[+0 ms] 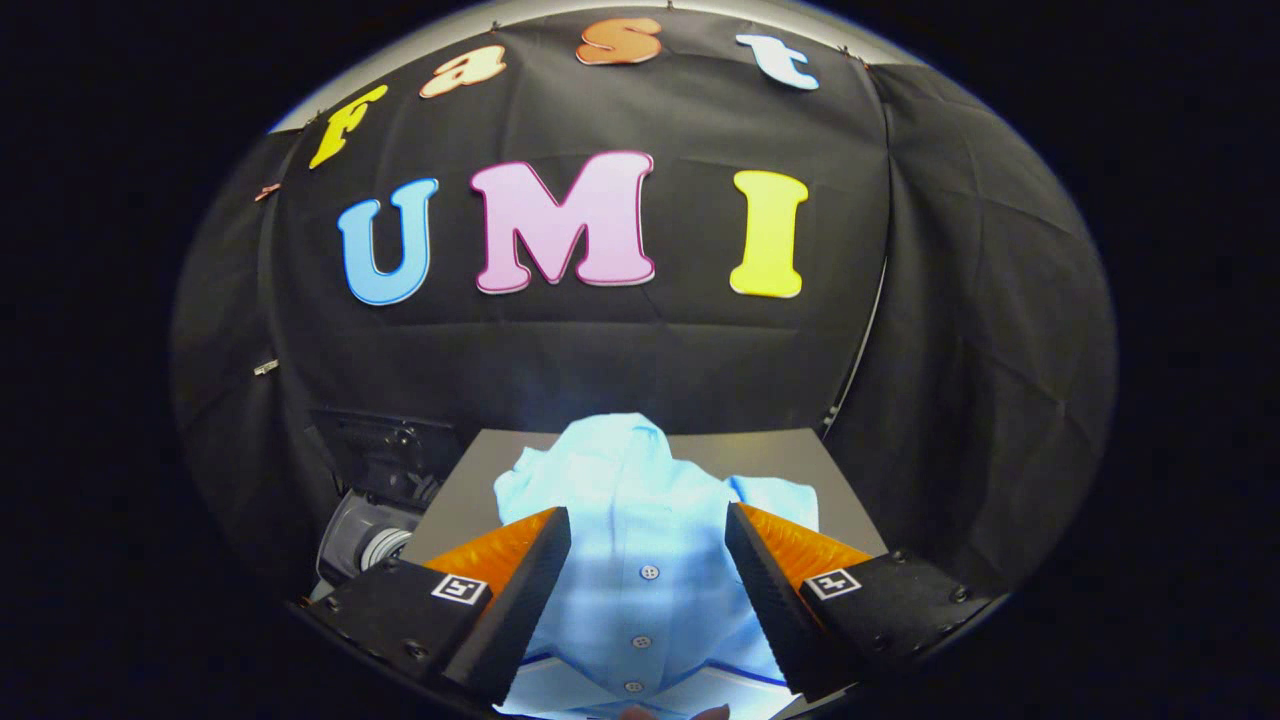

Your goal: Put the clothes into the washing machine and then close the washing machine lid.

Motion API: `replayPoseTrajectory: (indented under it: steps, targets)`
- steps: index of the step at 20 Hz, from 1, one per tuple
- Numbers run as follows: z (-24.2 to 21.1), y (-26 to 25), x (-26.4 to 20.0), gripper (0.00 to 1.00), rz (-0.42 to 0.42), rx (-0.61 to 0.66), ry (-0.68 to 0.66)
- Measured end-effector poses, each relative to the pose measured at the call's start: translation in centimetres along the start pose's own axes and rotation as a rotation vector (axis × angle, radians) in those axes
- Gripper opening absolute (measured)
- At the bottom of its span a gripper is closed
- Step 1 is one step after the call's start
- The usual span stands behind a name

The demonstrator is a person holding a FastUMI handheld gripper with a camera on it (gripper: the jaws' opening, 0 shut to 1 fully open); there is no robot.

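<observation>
Two fingers of my gripper (648, 560) stand spread apart at the bottom of the frame, and between them I see a light blue shirt (640, 530) with a row of small buttons running down its front. Neither finger presses on the cloth that I can tell; the shirt fills the gap and lies under and ahead of them. It is crumpled, with a raised fold toward the centre of the frame and one part spilling out to the right past the right finger. It rests on a grey counter (470, 490), whose bare surface shows to the left of the shirt and along its far edge in the middle of the frame. At the lower left, just beyond the counter's edge and beside the left finger, I make out a grey rounded machine part (365, 540) below a dark panel, though I cannot tell what it is. Black cloth wall (960, 330) rises behind everything.
</observation>
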State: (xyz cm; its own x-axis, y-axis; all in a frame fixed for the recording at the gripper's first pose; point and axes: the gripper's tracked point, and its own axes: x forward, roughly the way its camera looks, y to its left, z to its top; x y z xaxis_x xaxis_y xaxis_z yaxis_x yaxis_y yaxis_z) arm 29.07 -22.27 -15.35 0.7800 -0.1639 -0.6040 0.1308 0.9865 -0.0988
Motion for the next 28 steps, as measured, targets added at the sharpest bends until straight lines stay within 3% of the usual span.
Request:
replayPoseTrajectory:
  steps: [5,7,8,10,11,17,21,28]
  targets:
    - [-4.4,-1.1,3.2,0.97,-0.047,0.021,0.134]
    - [-4.4,-1.4,3.0,0.91,-0.076,-0.086,0.096]
    - [-4.0,-1.1,2.9,0.71,-0.049,-0.139,0.063]
    - [-3.5,-0.9,2.8,0.31,-0.037,-0.11,0.02]
    - [-3.5,-0.8,2.5,0.25,-0.029,-0.084,0.016]
    - [-0.7,0.2,0.3,0.25,0.039,0.026,0.001]
    - [2.8,1.4,-1.9,0.24,0.057,0.02,-0.057]
    - [8.3,10.0,-6.8,0.24,0.166,0.032,-0.159]
